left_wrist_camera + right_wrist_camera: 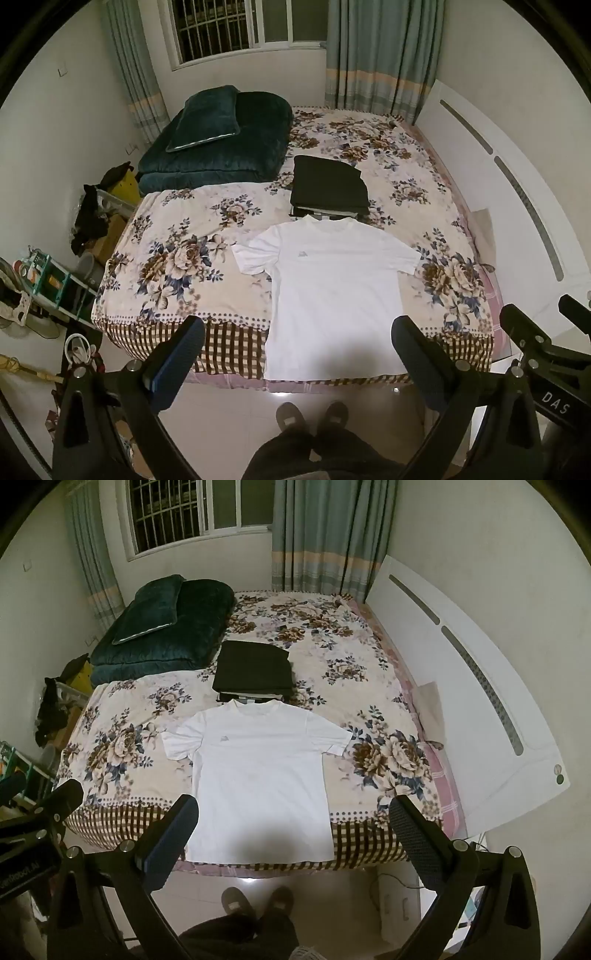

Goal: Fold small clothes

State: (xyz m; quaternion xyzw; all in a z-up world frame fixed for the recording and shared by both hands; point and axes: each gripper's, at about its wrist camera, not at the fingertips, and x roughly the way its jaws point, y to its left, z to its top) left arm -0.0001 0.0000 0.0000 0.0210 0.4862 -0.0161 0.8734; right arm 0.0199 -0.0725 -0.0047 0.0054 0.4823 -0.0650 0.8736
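A white T-shirt [332,288] lies flat, face up, on the floral bed cover, collar far, hem over the near bed edge; it also shows in the right wrist view [258,771]. A pile of folded clothes with a black one on top [328,184] [253,668] sits just behind the collar. My left gripper [299,354] is open and empty, held above the floor in front of the hem. My right gripper [295,834] is open and empty at the same height, to the right of the left one.
The bed [207,258] fills the middle, with a dark green folded quilt and pillow [218,140] at the far left. A white headboard [461,686] runs along the right. Cluttered shelves and clothes [55,284] stand on the left. The person's feet [314,417] stand on the tiled floor.
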